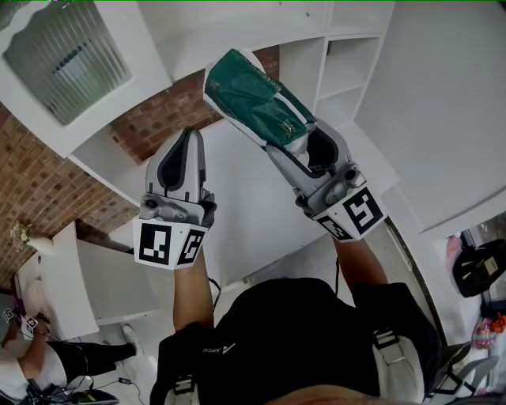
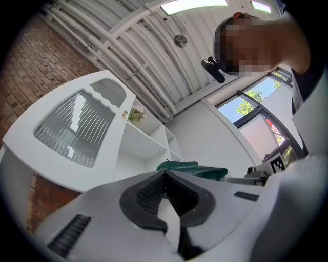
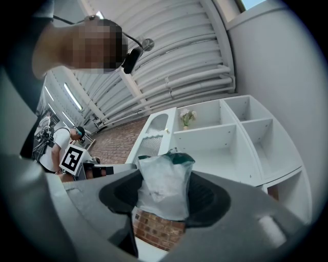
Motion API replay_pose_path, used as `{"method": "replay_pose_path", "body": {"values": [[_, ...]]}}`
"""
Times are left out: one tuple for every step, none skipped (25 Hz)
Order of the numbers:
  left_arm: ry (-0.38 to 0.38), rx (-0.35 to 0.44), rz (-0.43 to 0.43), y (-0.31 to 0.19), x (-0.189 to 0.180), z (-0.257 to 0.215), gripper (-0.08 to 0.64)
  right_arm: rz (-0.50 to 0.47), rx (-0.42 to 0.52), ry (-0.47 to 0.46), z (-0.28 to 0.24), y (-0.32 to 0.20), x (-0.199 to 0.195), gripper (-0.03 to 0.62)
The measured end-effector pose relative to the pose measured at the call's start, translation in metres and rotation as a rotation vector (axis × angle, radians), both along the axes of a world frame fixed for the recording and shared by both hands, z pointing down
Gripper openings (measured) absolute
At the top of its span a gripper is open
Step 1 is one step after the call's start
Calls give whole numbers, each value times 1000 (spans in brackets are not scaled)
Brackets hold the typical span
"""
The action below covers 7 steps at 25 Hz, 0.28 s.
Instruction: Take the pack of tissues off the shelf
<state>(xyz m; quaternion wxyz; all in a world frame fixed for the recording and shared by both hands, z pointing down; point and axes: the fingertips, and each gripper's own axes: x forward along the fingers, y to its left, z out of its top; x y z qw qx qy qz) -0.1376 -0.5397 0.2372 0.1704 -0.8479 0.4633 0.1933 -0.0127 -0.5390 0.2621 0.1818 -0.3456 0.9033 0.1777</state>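
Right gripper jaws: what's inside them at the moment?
A green-and-white plastic pack of tissues is clamped in the right gripper, with the white shelf unit behind it. The pack's lower end is hidden down between the jaws, so how deep the grip reaches cannot be seen.

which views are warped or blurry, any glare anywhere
Head view: sharp, evenly lit, tissue pack crisp. Left gripper view: heavy fisheye, dark corners, ceiling light blown out. Right gripper view: same fisheye, the pack close up and slightly soft.
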Motion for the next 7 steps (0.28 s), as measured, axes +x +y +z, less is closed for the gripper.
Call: {"method": "replay_pose_path", "body": {"values": [[-1,0,1,1,1,0,-2,0,0,0,0,1,0,250],[-3,1,2,1,2,0,-2,1,0,0,0,1,1,250],[-5,2,2,2,3,-1,-2,1,1,-1,0,2,2,250],[-6,3,3,3,3,-1,-2,1,1,-2,-1,3,2,250],[-7,4,2,4,4,-2,-2,1,2,-2,-2,4,3,250],[-7,4,2,5,4,-2,-2,1,2,-3,-3,4,4,250],[-8,5,2,6,5,-3,-2,2,2,-4,-3,5,5,250]]}}
